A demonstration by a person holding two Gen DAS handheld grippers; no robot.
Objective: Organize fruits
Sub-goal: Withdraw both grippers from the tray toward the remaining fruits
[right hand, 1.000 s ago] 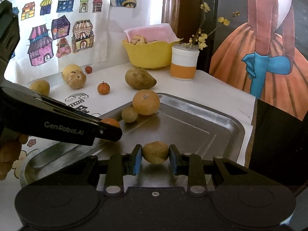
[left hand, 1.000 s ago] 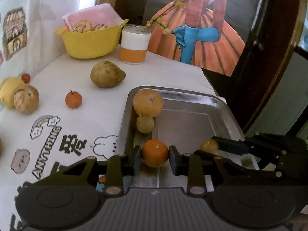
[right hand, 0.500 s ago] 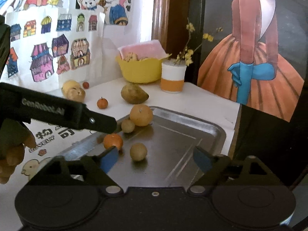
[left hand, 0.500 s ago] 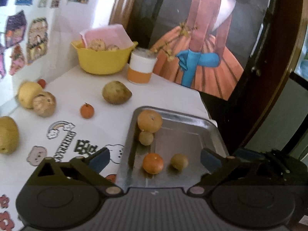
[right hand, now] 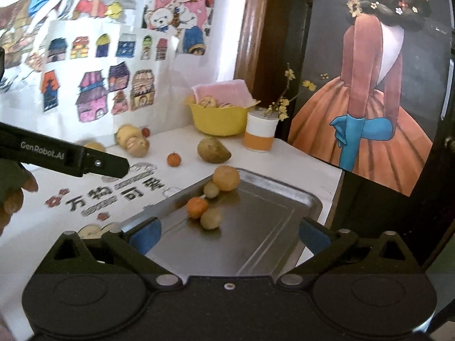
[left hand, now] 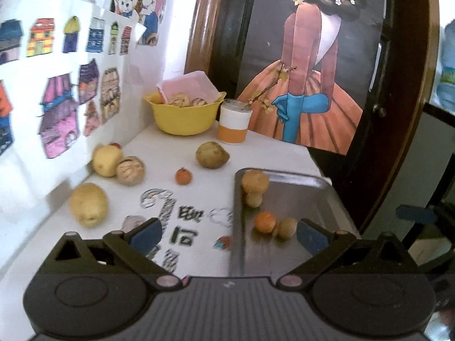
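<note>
Left wrist: the left gripper [left hand: 227, 234], which had clamped the orange [left hand: 265, 221] 1 second earlier, hung open and raised; the orange lay in the tray [left hand: 321, 196]. Right wrist: the right gripper [right hand: 229, 234], likewise open, had released the tan fruit [right hand: 210, 218], now touching the orange. 4 fruits were trayed; others remained on the table [right hand: 284, 153].

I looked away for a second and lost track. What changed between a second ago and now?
Both grippers let go and pulled up and back: the left gripper released the orange, the right gripper the tan fruit. Both now lie side by side in the metal tray. The two other fruits in the tray and those on the table stayed put.
</note>
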